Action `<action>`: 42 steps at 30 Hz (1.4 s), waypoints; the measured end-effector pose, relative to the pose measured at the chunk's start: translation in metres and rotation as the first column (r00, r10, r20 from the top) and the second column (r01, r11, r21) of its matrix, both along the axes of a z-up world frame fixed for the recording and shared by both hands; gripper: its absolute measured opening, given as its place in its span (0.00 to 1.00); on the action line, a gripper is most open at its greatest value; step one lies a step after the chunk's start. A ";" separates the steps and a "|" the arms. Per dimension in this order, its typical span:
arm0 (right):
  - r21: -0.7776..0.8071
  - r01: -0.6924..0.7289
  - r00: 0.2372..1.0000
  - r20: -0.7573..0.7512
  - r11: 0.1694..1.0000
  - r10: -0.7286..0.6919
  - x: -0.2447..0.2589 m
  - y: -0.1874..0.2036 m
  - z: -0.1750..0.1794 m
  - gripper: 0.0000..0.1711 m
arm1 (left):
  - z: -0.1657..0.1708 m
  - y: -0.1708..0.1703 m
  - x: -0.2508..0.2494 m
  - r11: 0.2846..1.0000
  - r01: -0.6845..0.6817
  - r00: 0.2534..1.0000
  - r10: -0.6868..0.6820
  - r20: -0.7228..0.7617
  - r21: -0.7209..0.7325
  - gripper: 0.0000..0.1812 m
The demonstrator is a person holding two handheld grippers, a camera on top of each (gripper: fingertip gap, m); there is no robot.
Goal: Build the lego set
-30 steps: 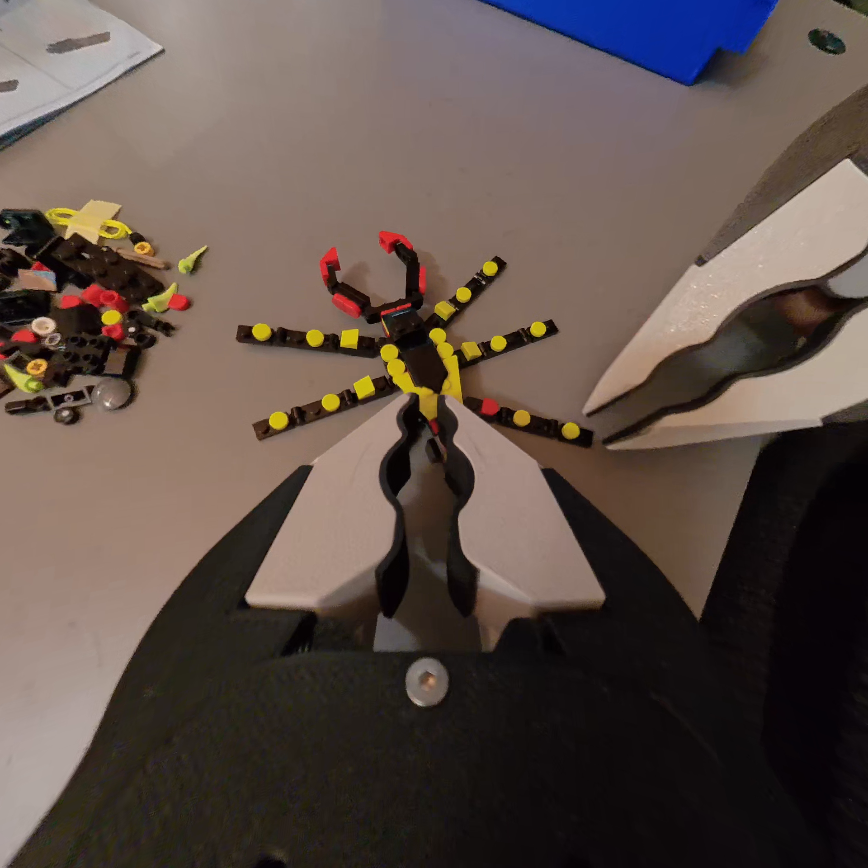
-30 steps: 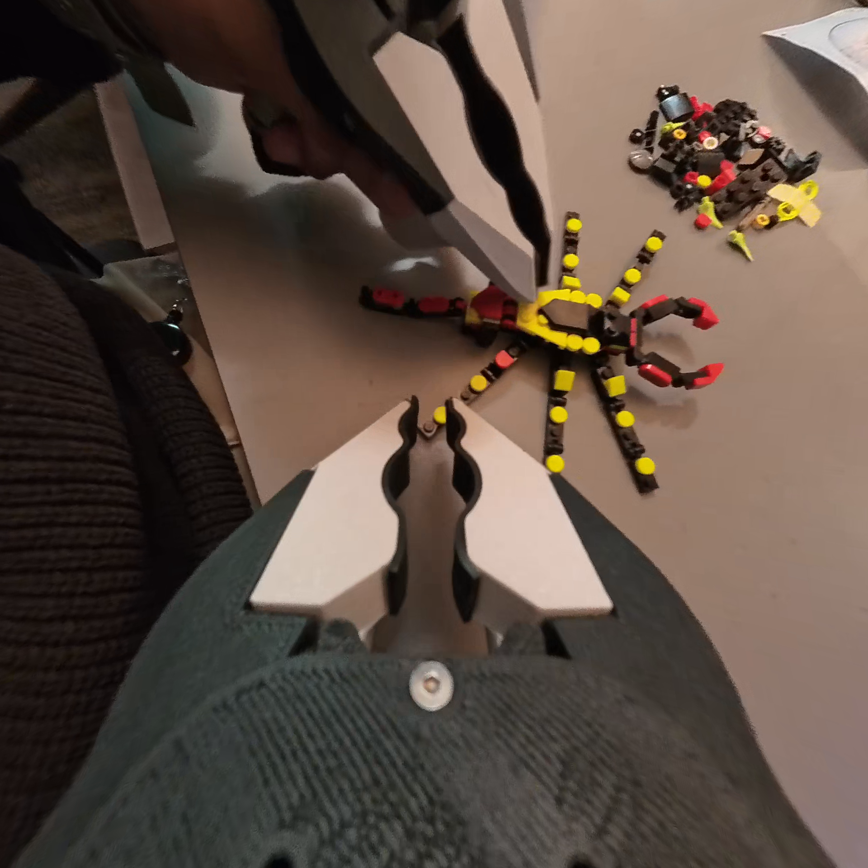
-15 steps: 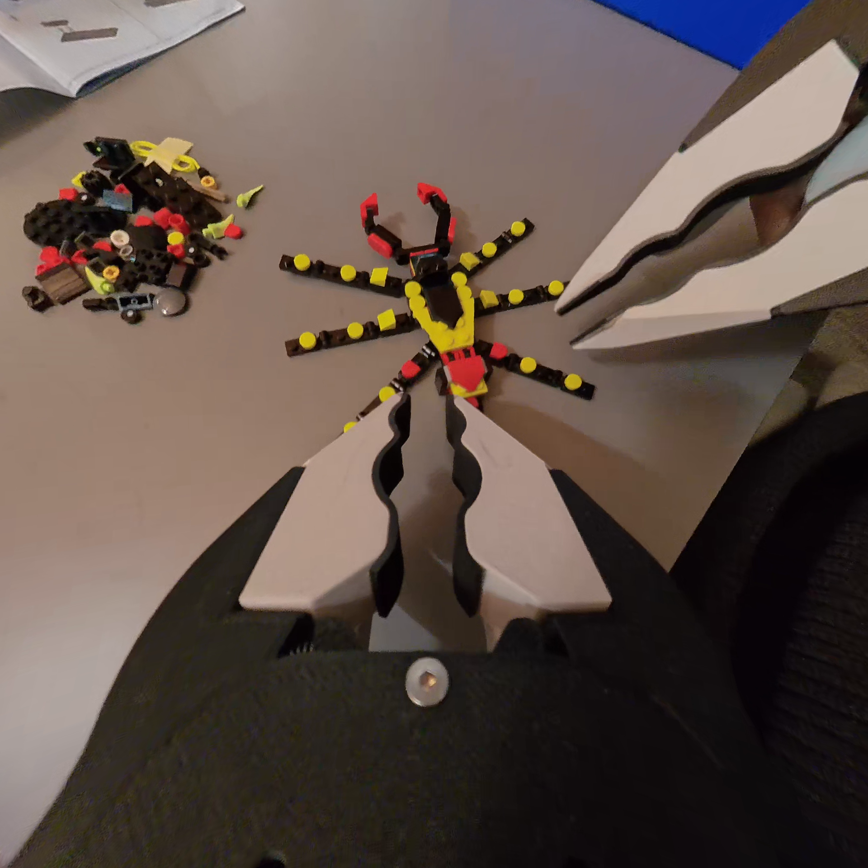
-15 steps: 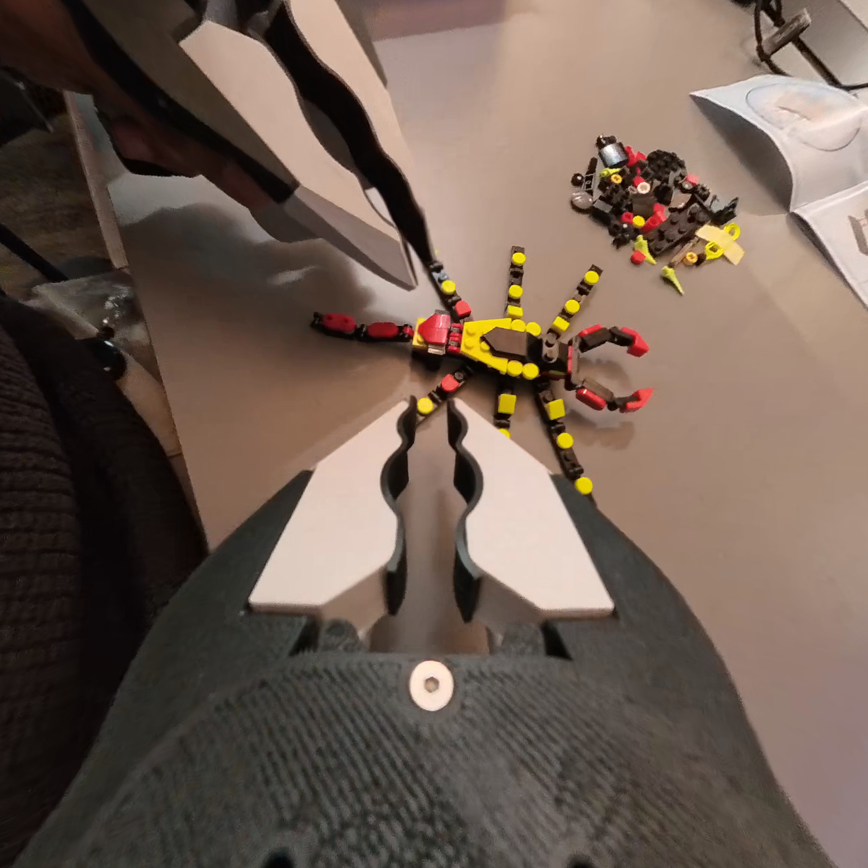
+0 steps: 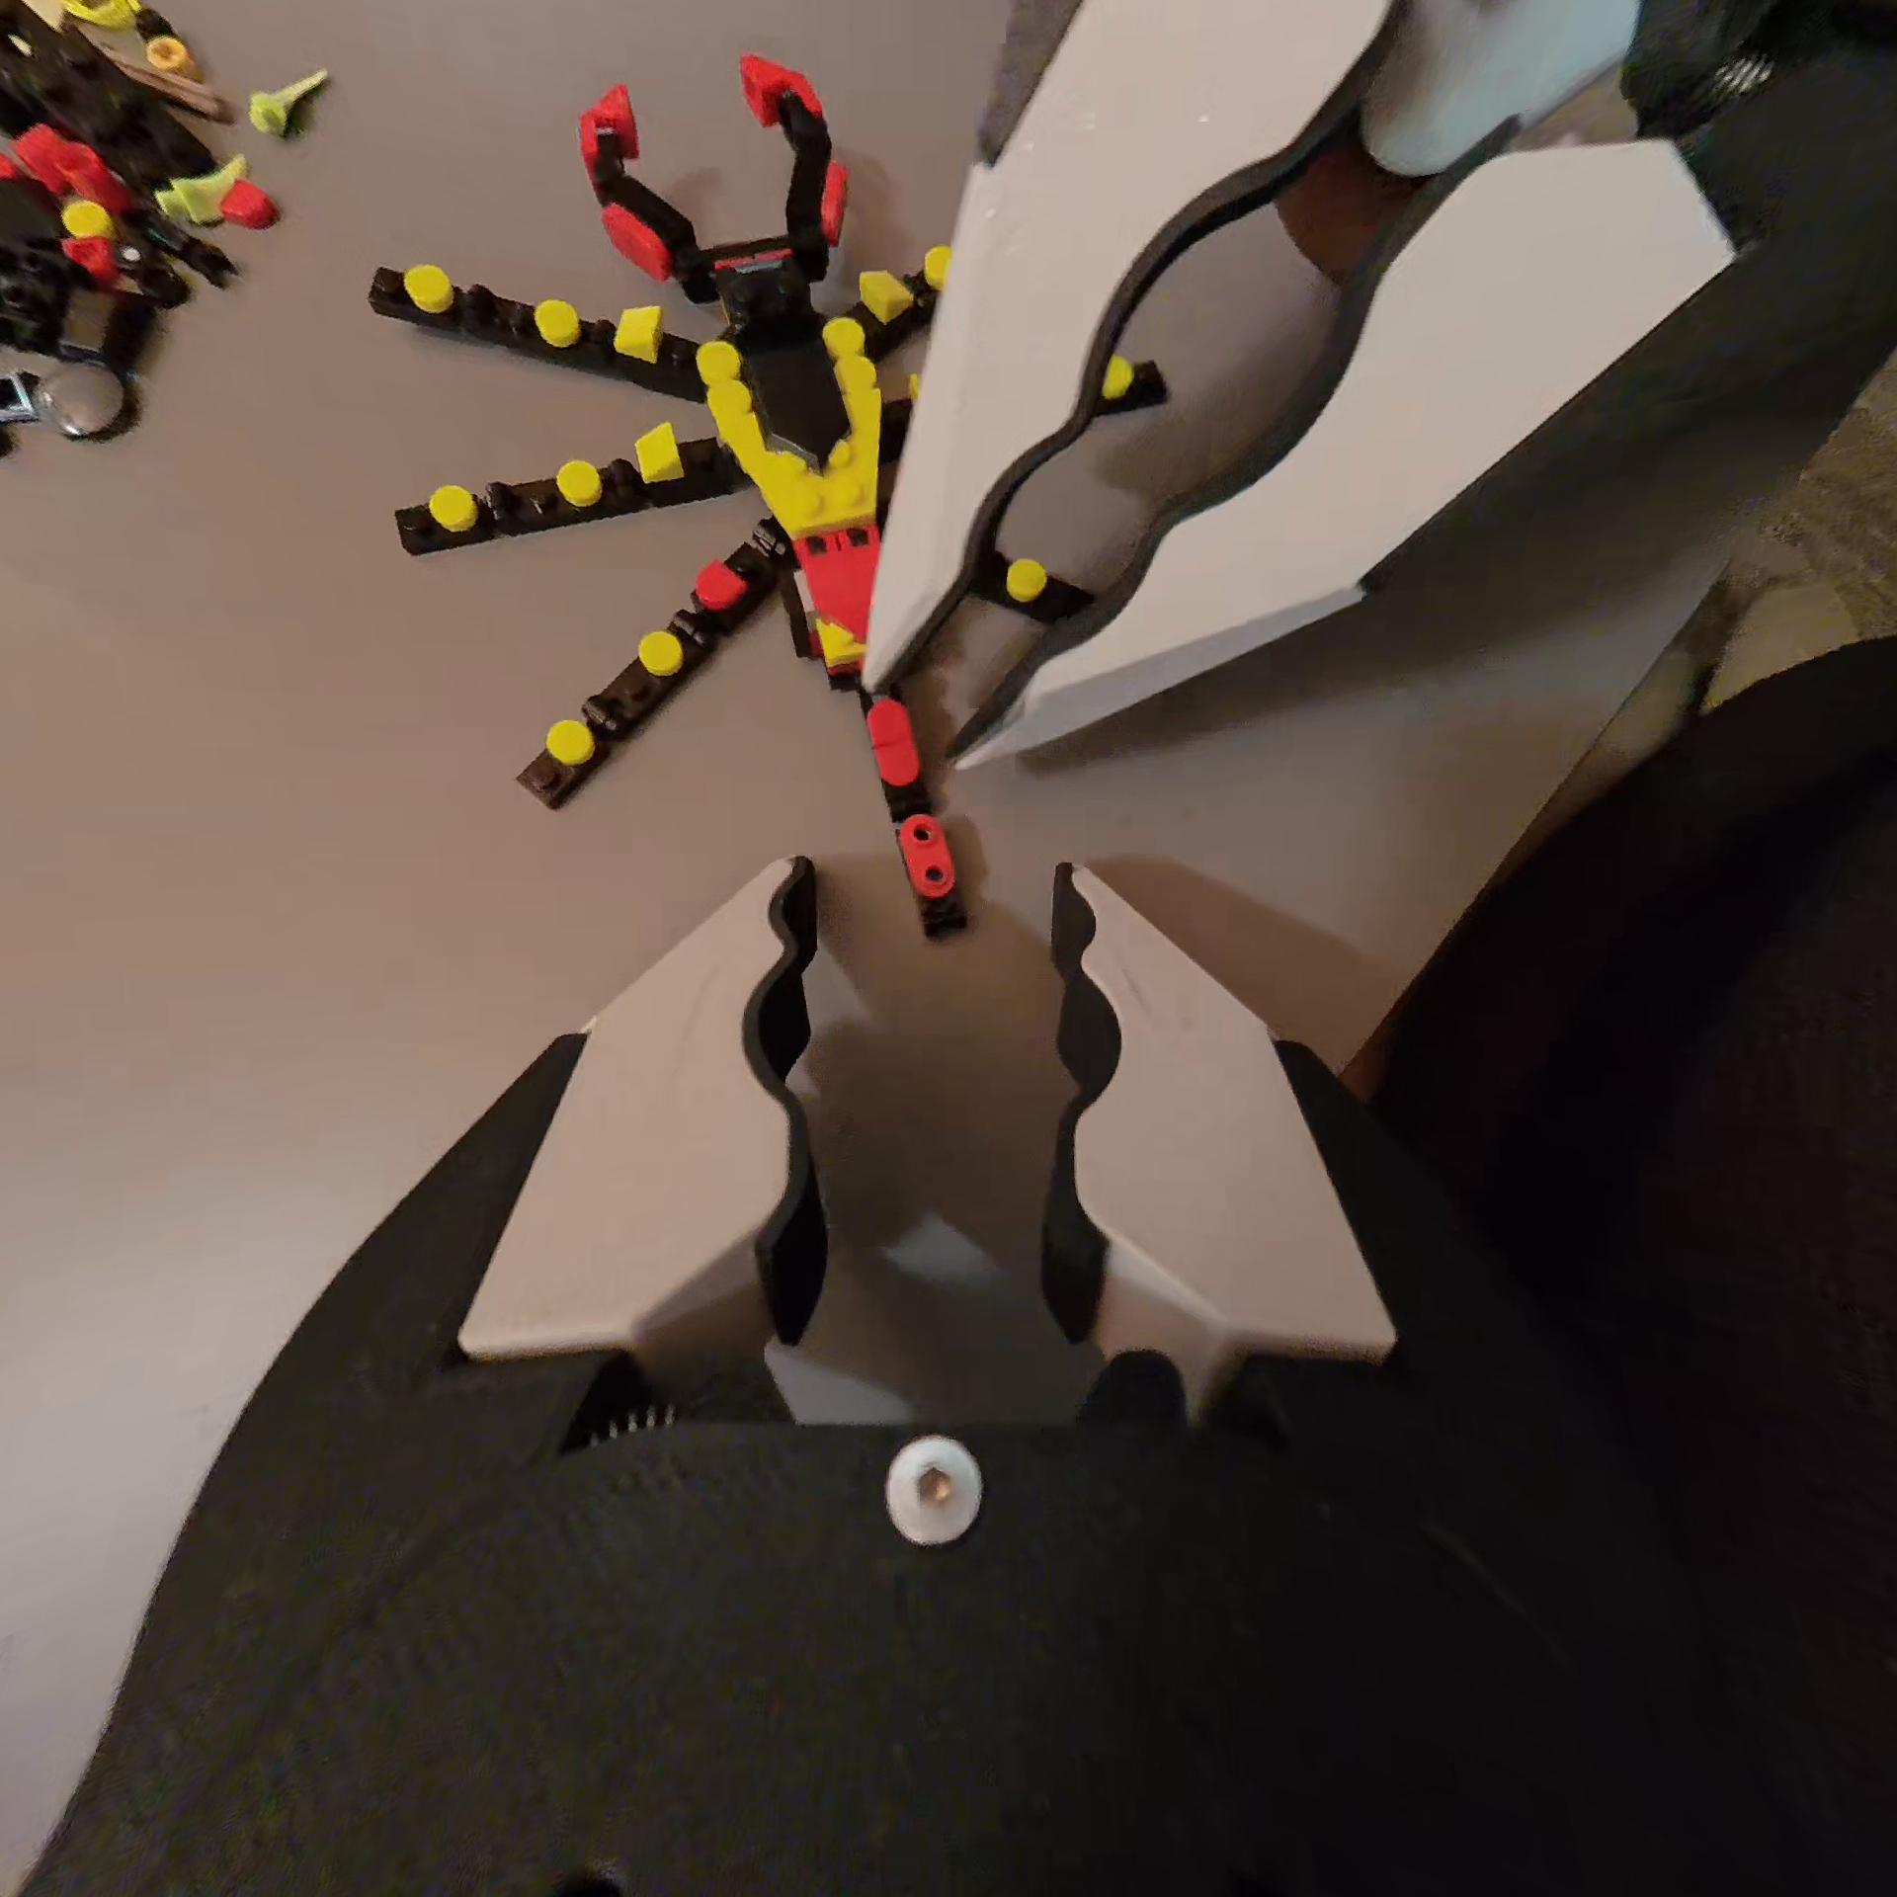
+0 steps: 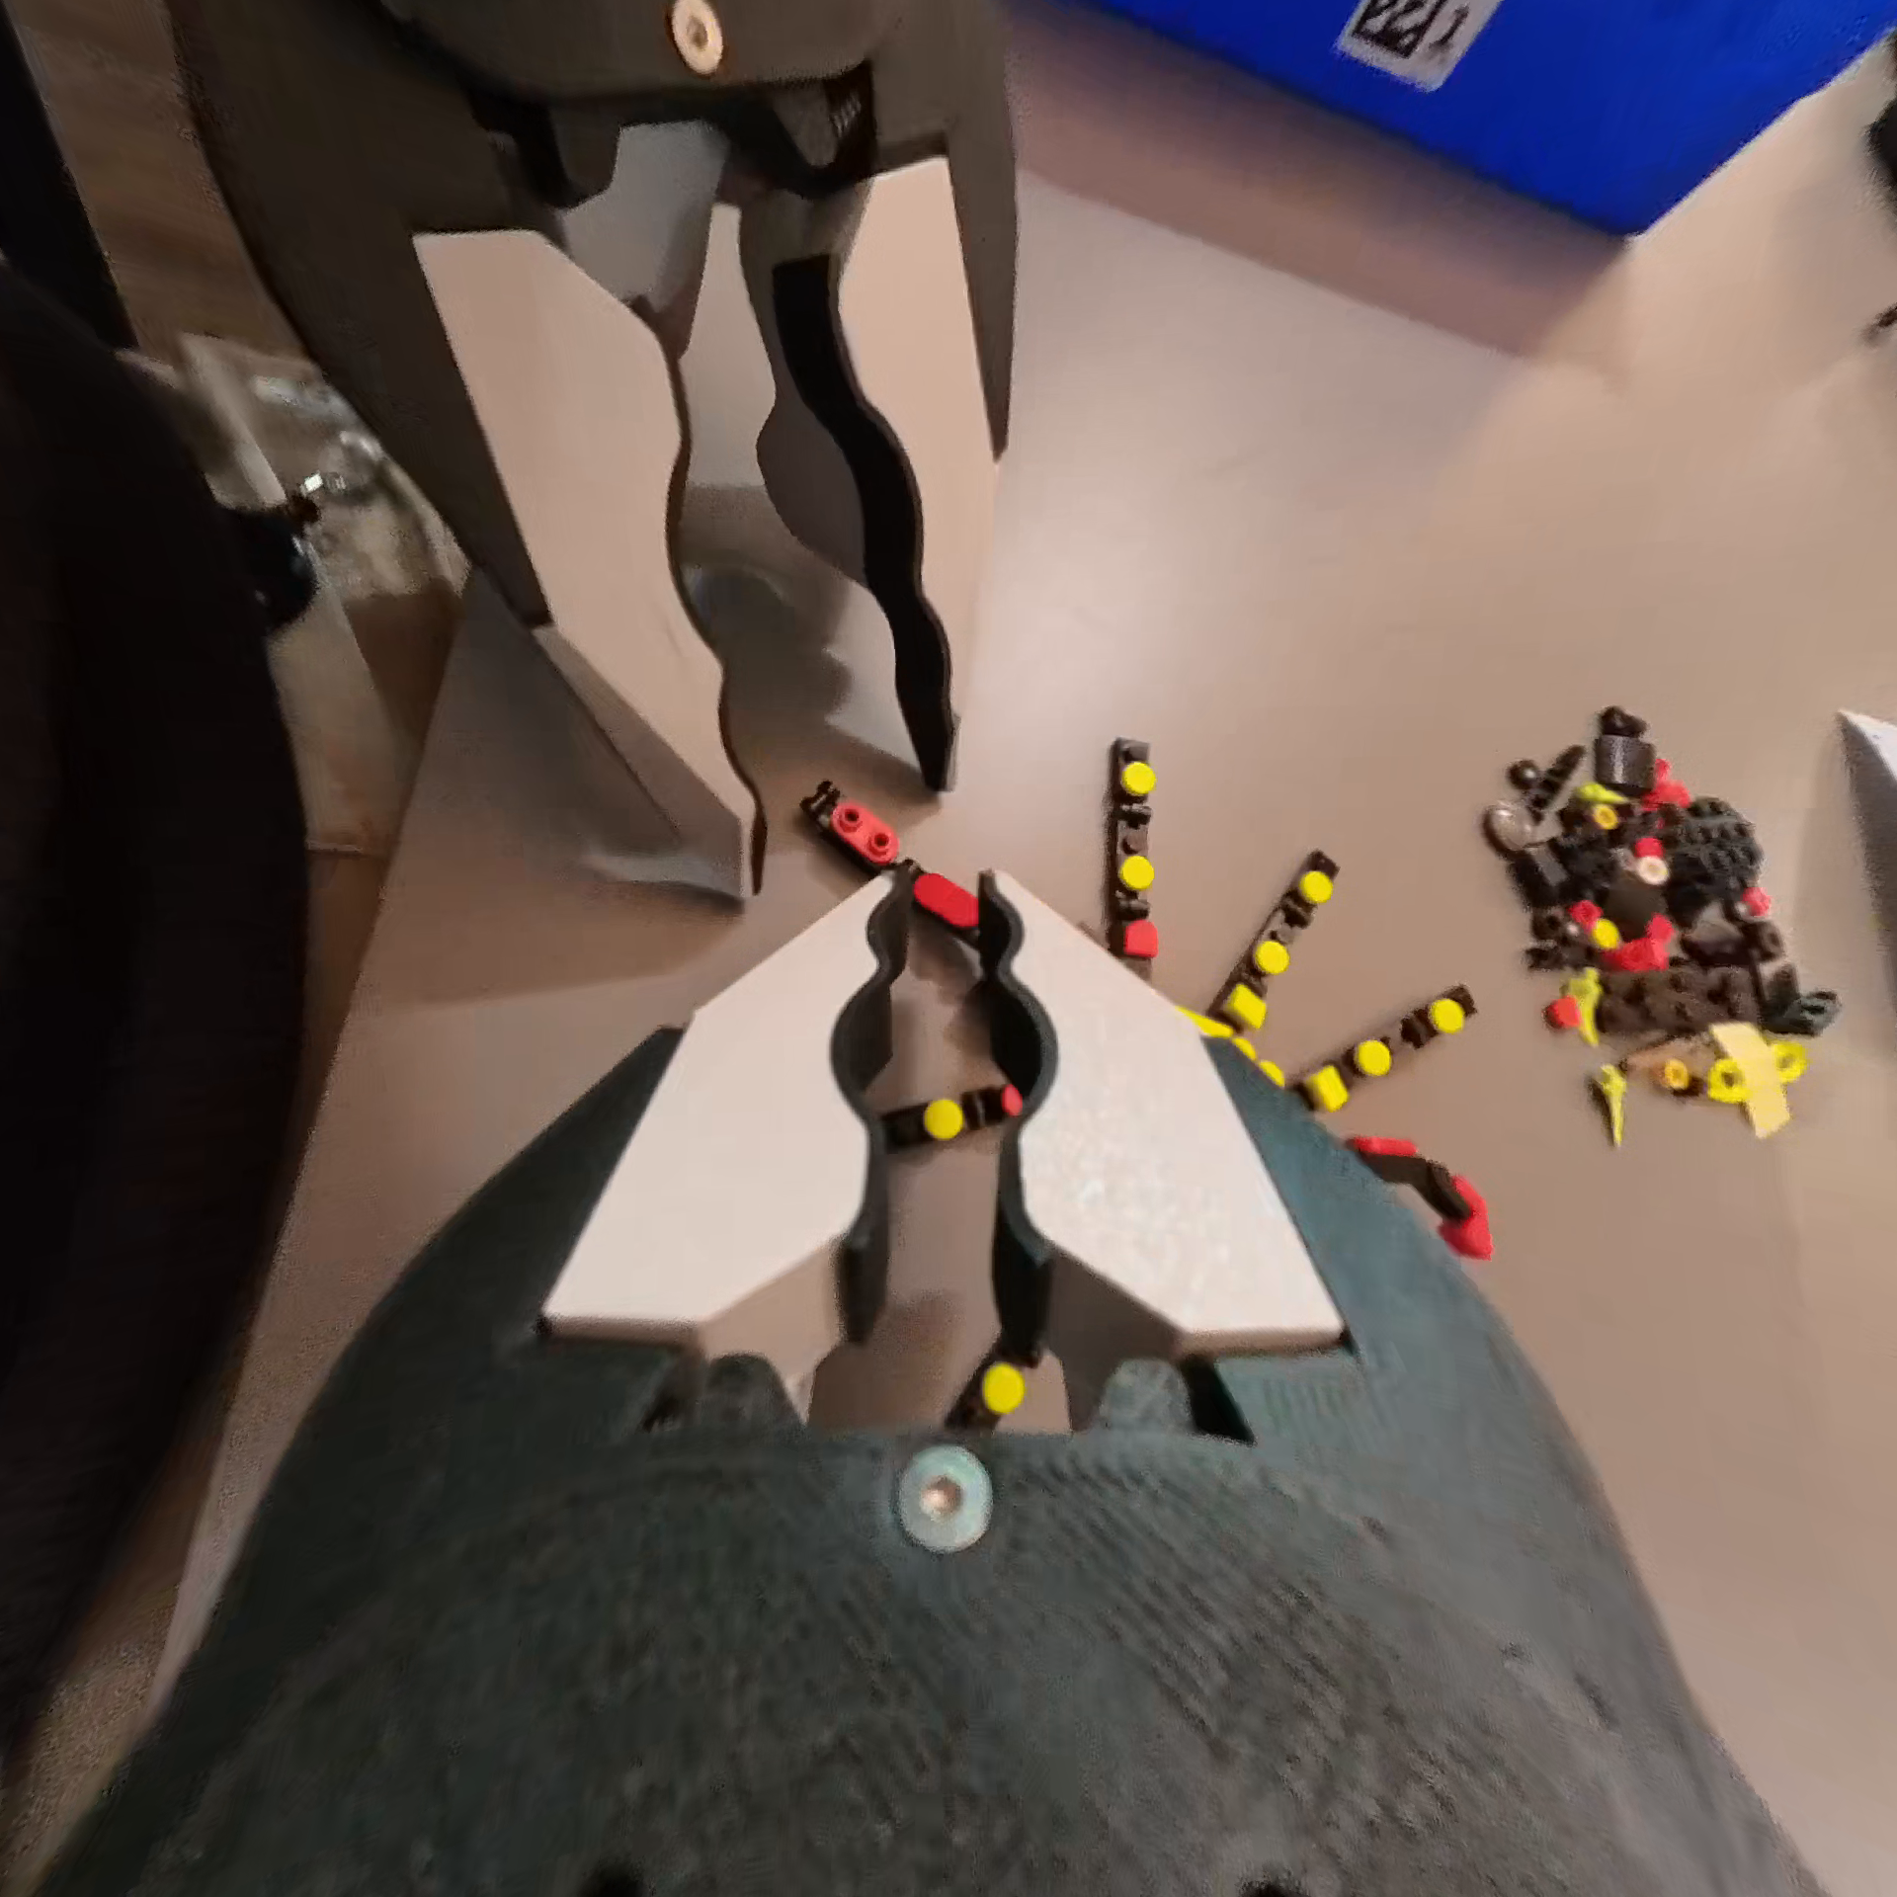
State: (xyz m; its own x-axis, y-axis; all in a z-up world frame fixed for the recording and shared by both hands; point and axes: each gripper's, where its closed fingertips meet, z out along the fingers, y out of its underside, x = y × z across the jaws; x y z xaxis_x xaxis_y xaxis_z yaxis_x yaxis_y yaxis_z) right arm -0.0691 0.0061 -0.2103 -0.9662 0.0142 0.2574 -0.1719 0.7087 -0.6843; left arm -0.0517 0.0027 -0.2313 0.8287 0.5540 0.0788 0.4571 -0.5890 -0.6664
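Left hand-held gripper (image 5: 934, 873) spread about the brick scorpion (image 5: 811, 411) tail tip (image 5: 929, 857); right hand-held gripper (image 6: 939, 883) narrow astride a red link (image 6: 944, 895); whether it pinches, I cannot tell.

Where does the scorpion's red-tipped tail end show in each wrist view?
Left wrist view: tail end lies centre, just ahead of the open left tool.
Right wrist view: tail end lies upper centre, beyond the right tool.
Shared landmark: loose brick pile.
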 end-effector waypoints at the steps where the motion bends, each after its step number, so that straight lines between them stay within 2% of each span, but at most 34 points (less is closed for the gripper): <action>1: 0.026 -0.019 1.000 -0.002 0.999 0.019 -0.001 -0.001 -0.004 0.08 | -0.001 0.001 -0.001 1.000 -0.006 1.000 0.006 -0.011 -0.010 0.25; 5: 0.132 -0.079 0.997 -0.001 0.988 0.080 -0.005 -0.001 -0.017 0.14 | -0.002 0.001 -0.005 1.000 -0.019 1.000 0.019 -0.024 -0.004 0.23; 12: 0.209 -0.133 0.991 0.040 0.969 0.127 -0.004 -0.001 -0.019 0.10 | -0.001 -0.003 -0.009 1.000 -0.027 0.999 0.027 -0.030 0.009 0.16; 16: 0.205 -0.126 0.992 0.045 0.971 0.120 -0.007 -0.001 -0.019 0.08 | -0.001 -0.004 -0.010 1.000 -0.017 0.999 0.018 -0.033 0.021 0.11; 23: 0.132 -0.112 0.990 0.105 0.985 0.099 -0.006 0.001 -0.009 0.06 | -0.001 -0.003 -0.011 0.999 -0.002 1.000 0.003 -0.027 0.041 0.10; 26: 0.124 -0.112 0.989 0.112 0.986 0.098 -0.005 0.002 -0.009 0.06 | -0.001 -0.004 -0.013 0.999 -0.003 1.000 0.005 -0.030 0.044 0.05; 31: 0.120 -0.116 0.989 0.105 0.986 0.104 -0.004 0.002 -0.007 0.06 | 0.001 -0.003 -0.011 0.997 0.010 1.000 -0.010 -0.012 0.074 0.04; 36: 0.131 -0.116 0.991 0.078 0.985 0.107 -0.003 0.002 -0.008 0.15 | 0.012 0.004 -0.008 0.989 0.039 0.999 -0.036 -0.023 0.141 0.04; 42: 0.144 -0.124 0.991 0.075 0.982 0.115 -0.001 0.002 -0.010 0.08 | 0.013 0.004 -0.007 0.987 0.061 0.998 -0.056 -0.036 0.147 0.04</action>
State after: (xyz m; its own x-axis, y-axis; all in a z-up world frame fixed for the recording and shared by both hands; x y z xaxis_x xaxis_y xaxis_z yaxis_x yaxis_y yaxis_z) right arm -0.0698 0.0080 -0.2206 -0.9735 -0.1359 0.1837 -0.2195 0.7800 -0.5861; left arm -0.0585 0.0064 -0.2181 0.8627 0.4888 0.1299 0.4024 -0.5079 -0.7617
